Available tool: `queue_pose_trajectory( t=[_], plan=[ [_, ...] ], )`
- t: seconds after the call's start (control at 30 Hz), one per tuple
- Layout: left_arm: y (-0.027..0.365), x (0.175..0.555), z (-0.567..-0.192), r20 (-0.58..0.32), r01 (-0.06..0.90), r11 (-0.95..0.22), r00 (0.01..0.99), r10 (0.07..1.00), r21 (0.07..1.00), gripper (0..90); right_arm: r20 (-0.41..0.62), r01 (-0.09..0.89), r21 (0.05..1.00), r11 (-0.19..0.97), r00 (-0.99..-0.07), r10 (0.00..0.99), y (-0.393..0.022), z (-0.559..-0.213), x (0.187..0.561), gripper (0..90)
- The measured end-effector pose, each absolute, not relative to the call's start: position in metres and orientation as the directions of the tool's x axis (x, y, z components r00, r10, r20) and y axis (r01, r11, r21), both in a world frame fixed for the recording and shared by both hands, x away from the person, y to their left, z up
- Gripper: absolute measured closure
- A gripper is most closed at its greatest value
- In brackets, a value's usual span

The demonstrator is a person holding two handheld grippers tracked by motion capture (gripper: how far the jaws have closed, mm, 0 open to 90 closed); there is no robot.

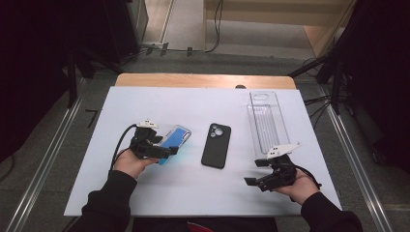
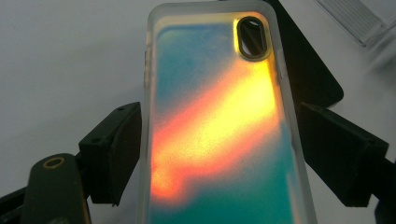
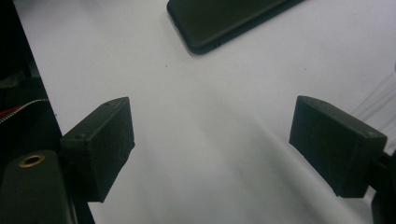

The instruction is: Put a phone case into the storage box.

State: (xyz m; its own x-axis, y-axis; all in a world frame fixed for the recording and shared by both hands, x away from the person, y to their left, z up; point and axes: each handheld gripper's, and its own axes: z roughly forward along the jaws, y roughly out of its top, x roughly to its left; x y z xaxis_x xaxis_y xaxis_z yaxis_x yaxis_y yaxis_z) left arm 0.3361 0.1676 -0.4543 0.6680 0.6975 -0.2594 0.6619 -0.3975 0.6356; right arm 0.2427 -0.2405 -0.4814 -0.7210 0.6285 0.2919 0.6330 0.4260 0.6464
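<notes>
The left gripper (image 1: 167,151) has hold of the iridescent phone case (image 1: 174,138), a clear-rimmed case whose back shimmers blue in the high view and teal, orange and yellow in the left gripper view (image 2: 217,126). It sits left of the desk's middle, over the white desk (image 1: 159,104). Its long axis runs on a slant from the near left to the far right, with the end farthest from the hand pointing up and to the right toward the far side of the desk. In the left gripper view the case runs lengthwise away from the camera, straight out between the two jaws, and its oval camera cutout (image 2: 252,38) sits at the far end, on the right-hand side. The jaws stand wide apart and close on the case's two long edges, the left one touching the rim; whether the right one presses the rim is hard to tell. Just to the right lies a black phone case (image 1: 216,145), flat on the desk, back up, its long axis running near to far with the camera cutout at the far end. Farther right lies a clear plastic tray (image 1: 267,121), also lengthwise near to far. The right gripper (image 1: 255,180) hovers over the near right of the desk, jaws spread wide with nothing between them.
</notes>
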Motion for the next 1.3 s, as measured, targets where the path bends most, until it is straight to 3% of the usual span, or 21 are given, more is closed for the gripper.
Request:
queue_pose_trajectory(
  t=[0.47,1.3],
  plan=[
    [0.15,0.313,-0.442,-0.314,0.657,-0.348,0.674,0.669,0.668,16.9,0.335,0.662,0.652,0.371,-0.69,0.642,-0.226,-0.468,0.243,12.2],
    [0.127,0.288,-0.453,-0.283,0.597,-0.211,0.624,0.728,0.774,16.9,0.387,0.709,0.65,0.272,-0.617,0.685,-0.177,-0.44,0.263,12.3]
  ],
)
